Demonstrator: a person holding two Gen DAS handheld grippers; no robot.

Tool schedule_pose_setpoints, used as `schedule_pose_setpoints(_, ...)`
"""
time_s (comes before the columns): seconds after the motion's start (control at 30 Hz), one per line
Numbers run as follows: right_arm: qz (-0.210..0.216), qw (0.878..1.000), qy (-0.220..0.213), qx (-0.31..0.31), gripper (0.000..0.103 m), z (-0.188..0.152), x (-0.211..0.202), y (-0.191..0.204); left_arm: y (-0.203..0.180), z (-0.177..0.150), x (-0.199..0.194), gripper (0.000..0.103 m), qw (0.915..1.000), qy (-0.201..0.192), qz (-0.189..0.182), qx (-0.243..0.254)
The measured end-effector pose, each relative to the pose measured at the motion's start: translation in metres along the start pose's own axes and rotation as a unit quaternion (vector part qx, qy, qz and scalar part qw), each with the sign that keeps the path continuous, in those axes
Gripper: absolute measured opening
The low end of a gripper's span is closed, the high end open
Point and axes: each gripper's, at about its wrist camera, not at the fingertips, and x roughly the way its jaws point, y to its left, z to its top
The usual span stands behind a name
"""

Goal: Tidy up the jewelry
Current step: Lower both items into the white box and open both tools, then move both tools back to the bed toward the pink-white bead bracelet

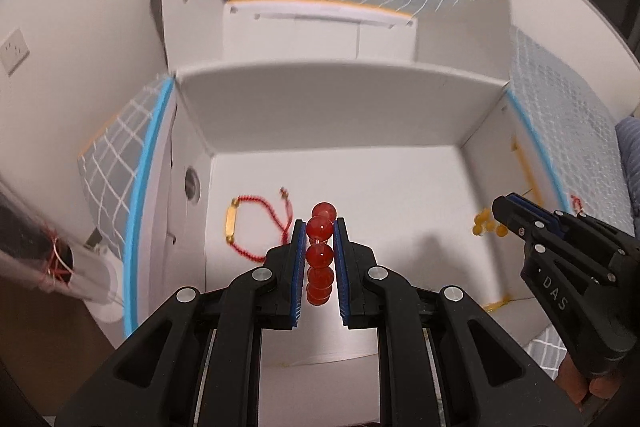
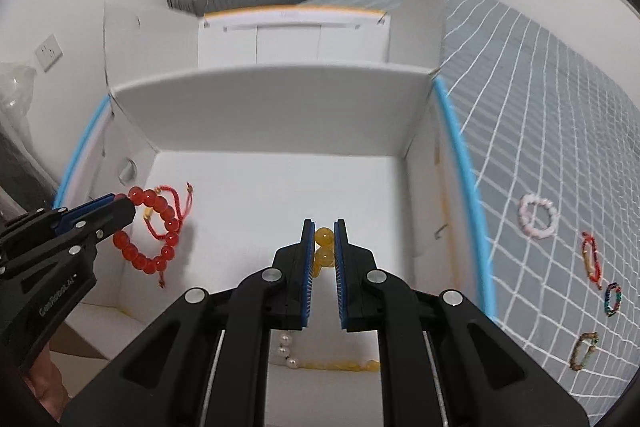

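My left gripper (image 1: 320, 227) is shut on a red bead bracelet (image 1: 320, 247) and holds it over the open white box (image 1: 320, 107). From the right wrist view the same bracelet (image 2: 150, 235) hangs from the left gripper (image 2: 120, 205). My right gripper (image 2: 323, 231) is shut on a yellow bead bracelet (image 2: 323, 247) above the box floor; it shows in the left wrist view (image 1: 504, 205) with yellow beads (image 1: 486, 223). A red cord bracelet with a gold bar (image 1: 256, 223) lies on the box floor.
Several bracelets lie on the grey grid cloth right of the box: a pink bead one (image 2: 538, 217), a red cord one (image 2: 591, 257), a dark multicoloured one (image 2: 612, 299) and a brown one (image 2: 583, 351). White pearls (image 2: 286, 345) and yellow beads (image 2: 344, 365) lie at the box's near edge. A second white box (image 2: 292, 39) stands behind.
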Motion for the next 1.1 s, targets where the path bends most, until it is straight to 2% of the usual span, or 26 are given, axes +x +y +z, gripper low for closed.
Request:
schedule_pose_setpoints(0.27, -0.011, 0.998, 0.056, -0.002, 0.009, -0.006, 0.037, 0.002, 0.013, -0.008, 0.029, 0.013, 0.9993, 0.036, 0.004, -0.01)
schedule_pose_setpoints(0.53, -0.012, 0.998, 0.059, 0.002, 0.01, -0.005, 0.038, 0.002, 0.019, -0.007, 0.027, 0.015, 0.9992, 0.036, 0.009, -0.014)
schedule_pose_setpoints(0.6, -0.013, 0.998, 0.057, 0.003, 0.015, -0.004, 0.037, 0.002, 0.019, -0.006, 0.025, 0.015, 0.9993, 0.032, 0.014, -0.014)
schedule_pose_setpoints(0.63, -0.013, 0.998, 0.054, 0.004, 0.022, -0.002, 0.036, 0.002, 0.019, -0.006, 0.023, 0.017, 0.9993, 0.031, 0.014, -0.013)
schedule_pose_setpoints(0.7, -0.016, 0.999, 0.043, 0.002, 0.03, -0.002, 0.031, 0.003, 0.019, -0.005, 0.016, 0.036, 0.9995, 0.025, 0.015, -0.015)
schedule_pose_setpoints(0.83, -0.012, 1.0, 0.023, 0.004, 0.047, 0.0, 0.018, 0.001, 0.018, -0.001, 0.002, 0.054, 0.9996, 0.006, 0.02, -0.018)
schedule_pose_setpoints(0.9, -0.012, 1.0, 0.006, 0.006, 0.056, 0.003, 0.006, -0.002, 0.015, 0.002, -0.006, 0.07, 0.9996, -0.007, 0.019, -0.019)
schedule_pose_setpoints(0.97, -0.013, 1.0, -0.011, 0.009, 0.064, 0.006, -0.007, -0.007, 0.013, 0.005, -0.016, 0.079, 0.9994, -0.022, 0.017, -0.023)
schedule_pose_setpoints(1.03, -0.016, 0.999, -0.033, 0.013, 0.073, 0.009, -0.023, -0.015, 0.008, 0.008, -0.025, 0.082, 0.9991, -0.034, 0.014, -0.022)
schedule_pose_setpoints(1.1, -0.026, 0.998, -0.055, 0.019, 0.08, 0.011, -0.038, -0.024, 0.0, 0.013, -0.032, 0.09, 0.9987, -0.047, 0.011, -0.019)
